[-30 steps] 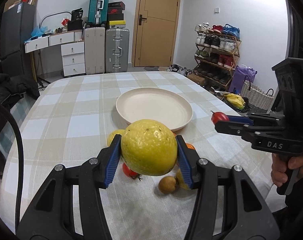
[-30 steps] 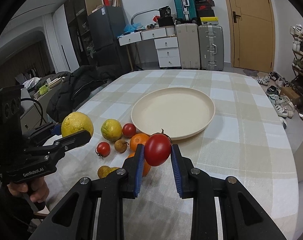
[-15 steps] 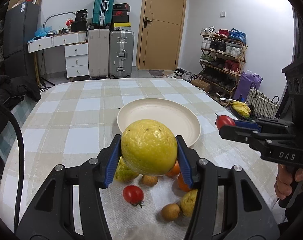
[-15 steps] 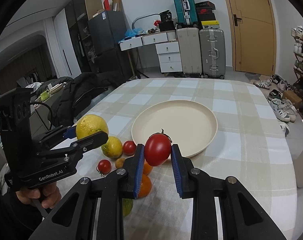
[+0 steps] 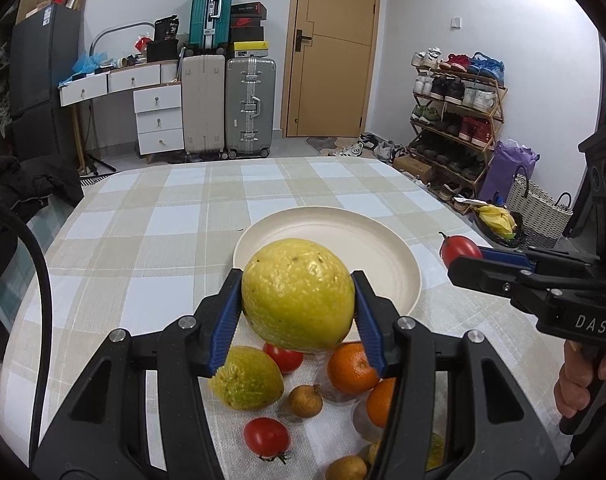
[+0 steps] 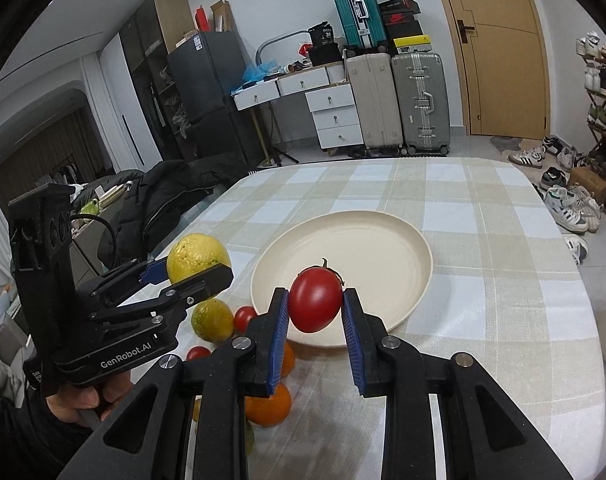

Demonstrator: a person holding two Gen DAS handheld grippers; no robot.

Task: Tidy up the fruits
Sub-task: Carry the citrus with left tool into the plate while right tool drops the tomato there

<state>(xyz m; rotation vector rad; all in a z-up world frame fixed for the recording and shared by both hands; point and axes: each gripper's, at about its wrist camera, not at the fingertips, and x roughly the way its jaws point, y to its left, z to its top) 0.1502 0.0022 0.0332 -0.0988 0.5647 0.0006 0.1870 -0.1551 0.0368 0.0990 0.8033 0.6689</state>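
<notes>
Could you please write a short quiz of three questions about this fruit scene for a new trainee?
1. True or false: the cream plate already holds fruit.
2. What does the left gripper hold?
   A. large yellow citrus fruit
   B. banana
   C. apple
3. Fill in: the right gripper is shut on a red ____.

Key: 1 false; 2 A; 3 tomato.

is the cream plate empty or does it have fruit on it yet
Empty: the plate shows bare cream surface; the tomato and yellow fruit hang clamped in gripper fingers.
</notes>
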